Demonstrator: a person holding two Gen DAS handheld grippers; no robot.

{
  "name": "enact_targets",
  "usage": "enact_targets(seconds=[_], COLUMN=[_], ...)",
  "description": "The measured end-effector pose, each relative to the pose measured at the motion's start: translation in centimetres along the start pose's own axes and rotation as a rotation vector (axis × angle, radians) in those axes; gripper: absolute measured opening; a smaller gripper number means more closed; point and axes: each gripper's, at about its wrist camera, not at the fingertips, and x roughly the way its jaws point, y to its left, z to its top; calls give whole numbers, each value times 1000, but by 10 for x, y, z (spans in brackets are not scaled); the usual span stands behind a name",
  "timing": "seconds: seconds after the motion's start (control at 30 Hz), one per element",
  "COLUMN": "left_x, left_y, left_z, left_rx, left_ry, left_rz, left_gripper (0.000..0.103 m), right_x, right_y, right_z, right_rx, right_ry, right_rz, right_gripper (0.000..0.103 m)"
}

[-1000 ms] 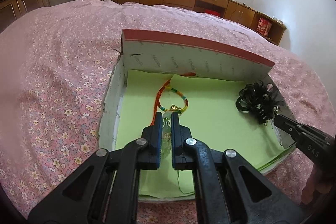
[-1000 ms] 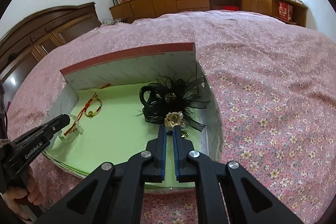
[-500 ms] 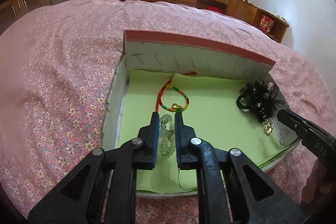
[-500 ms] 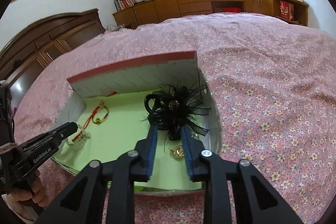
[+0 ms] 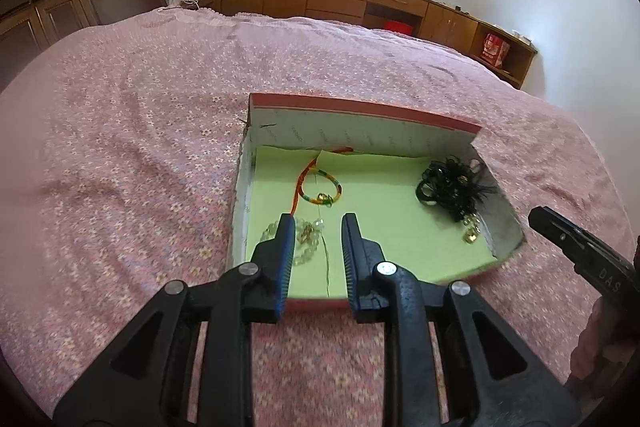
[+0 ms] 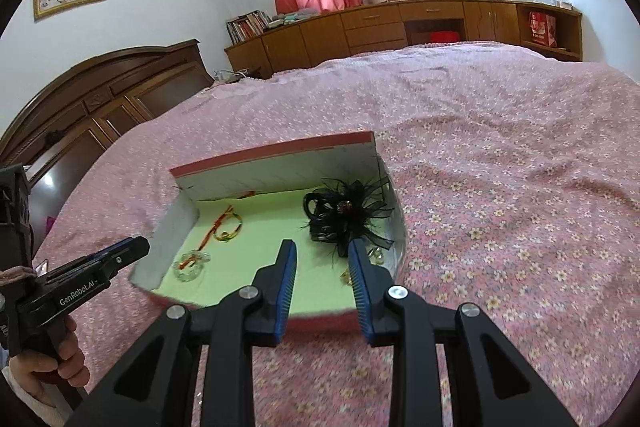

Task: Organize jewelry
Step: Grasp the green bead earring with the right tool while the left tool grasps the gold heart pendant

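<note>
both grippers hang above the box [image 5: 360, 131] on the bed [image 5: 120, 147], jaws apart and empty, the left gripper [image 5: 316, 255] having just opened further. the clear bead bracelet [image 5: 304, 239] lies low left on the green lining, the gold piece [image 6: 378, 257] by the black feather clip [image 6: 344, 215] at right. the near edge looks low; a clumsy nudge could spill beads onto the bedspread.

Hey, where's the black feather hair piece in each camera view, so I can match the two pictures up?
Left wrist view: the black feather hair piece lies right of centre, in the box's far right corner.
Right wrist view: it sits near the middle, just beyond the right tongs, against the box's right wall.
Shared landmark: the red-edged back wall of the box.
</note>
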Motion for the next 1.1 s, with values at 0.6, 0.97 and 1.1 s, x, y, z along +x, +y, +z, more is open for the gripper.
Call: enact_targets(seconds=[0.6, 0.97, 1.1], left_x=[-40, -42, -38], left_y=[3, 3, 4], left_z=[-41, -77, -89], left_rx=[-12, 7, 9], left_ry=[72, 159, 189], left_rz=[-22, -28, -34], left_gripper=[17, 17, 17], right_x=[-49, -52, -50], right_y=[10, 16, 22], right_z=[-42, -71, -80], right_rx=[-3, -2, -20], right_ry=[41, 114, 137], right_rz=[31, 42, 42], right_gripper=[31, 31, 31])
